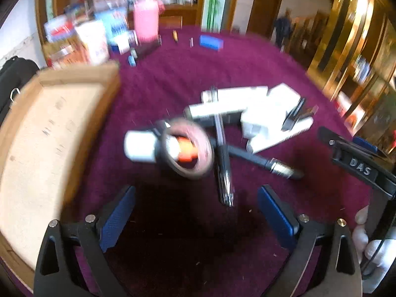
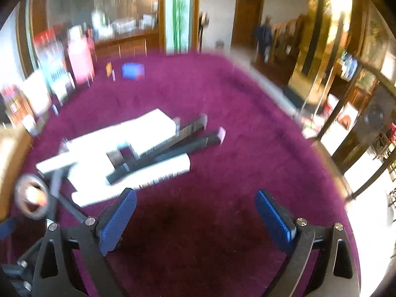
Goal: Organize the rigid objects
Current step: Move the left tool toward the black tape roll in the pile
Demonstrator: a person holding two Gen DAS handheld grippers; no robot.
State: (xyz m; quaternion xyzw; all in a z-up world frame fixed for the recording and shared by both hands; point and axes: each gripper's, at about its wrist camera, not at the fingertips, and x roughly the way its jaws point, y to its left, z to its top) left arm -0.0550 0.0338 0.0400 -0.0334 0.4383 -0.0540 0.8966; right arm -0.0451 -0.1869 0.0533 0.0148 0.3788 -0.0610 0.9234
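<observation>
- Left wrist view: we see our left gripper (image 1: 196, 212) with its blue pads spread wide and nothing between them, above a purple tablecloth (image 1: 259, 69). Just beyond lies a blurred heap: a tape ring (image 1: 188, 148), pens (image 1: 224, 170) and white boxes (image 1: 247, 106). A cardboard box (image 1: 44, 133) sits left.
- Right wrist view: our right gripper (image 2: 195, 215) is likewise spread and empty; the white boxes (image 2: 118, 146) lie far-left of it.

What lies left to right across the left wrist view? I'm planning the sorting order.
Shallow cardboard box → white cylinder → brown tape ring → black pen with silver tip → other gripper's black frame.
</observation>
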